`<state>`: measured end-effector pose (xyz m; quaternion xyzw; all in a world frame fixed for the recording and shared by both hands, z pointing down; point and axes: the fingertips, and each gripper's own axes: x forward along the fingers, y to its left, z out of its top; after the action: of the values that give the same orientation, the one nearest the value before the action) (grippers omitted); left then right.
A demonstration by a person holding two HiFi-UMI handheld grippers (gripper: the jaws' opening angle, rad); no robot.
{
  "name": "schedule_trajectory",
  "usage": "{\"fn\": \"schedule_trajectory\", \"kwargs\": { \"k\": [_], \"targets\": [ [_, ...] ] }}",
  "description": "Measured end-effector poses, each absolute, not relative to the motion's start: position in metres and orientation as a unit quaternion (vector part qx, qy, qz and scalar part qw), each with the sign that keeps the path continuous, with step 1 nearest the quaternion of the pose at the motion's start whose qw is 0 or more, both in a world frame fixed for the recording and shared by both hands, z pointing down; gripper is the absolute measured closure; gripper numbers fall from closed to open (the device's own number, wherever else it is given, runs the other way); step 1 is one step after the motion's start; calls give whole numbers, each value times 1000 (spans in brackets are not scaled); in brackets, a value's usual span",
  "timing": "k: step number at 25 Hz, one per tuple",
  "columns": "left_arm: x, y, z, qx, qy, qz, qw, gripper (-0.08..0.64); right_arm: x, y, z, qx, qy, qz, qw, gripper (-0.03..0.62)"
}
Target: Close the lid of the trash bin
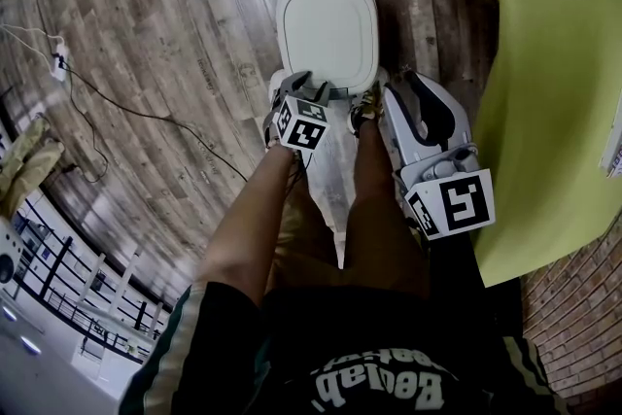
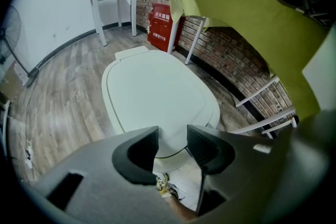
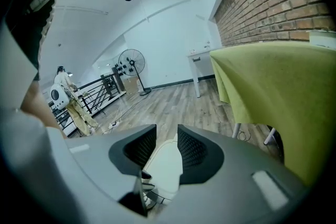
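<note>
The white trash bin stands on the wood floor with its lid point(image 1: 328, 24) lying flat over the top. My left gripper point(image 1: 305, 85) hangs at the lid's near edge, pointing steeply down. Its jaws stand open, and the lid's point(image 2: 157, 92) front rim shows through the gap of the left gripper point(image 2: 172, 145) without being pinched. My right gripper point(image 1: 401, 81) sits just right of the bin, beside its near right corner. The right gripper point(image 3: 167, 145) is open with nothing held, and the bin lid point(image 3: 165, 165) shows past its jaws.
A table draped in yellow-green cloth point(image 1: 554, 63) stands close on the right, with white legs point(image 2: 191, 42) near the bin. A red box point(image 2: 160, 26) sits against the brick wall. A cable and power strip point(image 1: 58, 63) lie at left. A railing point(image 1: 58, 277) borders the floor.
</note>
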<state>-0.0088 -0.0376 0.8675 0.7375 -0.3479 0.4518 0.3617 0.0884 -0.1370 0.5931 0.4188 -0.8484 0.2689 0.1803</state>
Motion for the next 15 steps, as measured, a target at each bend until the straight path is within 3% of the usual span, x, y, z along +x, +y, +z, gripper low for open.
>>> {"fn": "schedule_trajectory", "kwargs": {
  "k": [15],
  "targets": [
    [-3,-77,821,765,-385,401,326,378,89,-137,575,419,-854,249,182,449]
  ]
}}
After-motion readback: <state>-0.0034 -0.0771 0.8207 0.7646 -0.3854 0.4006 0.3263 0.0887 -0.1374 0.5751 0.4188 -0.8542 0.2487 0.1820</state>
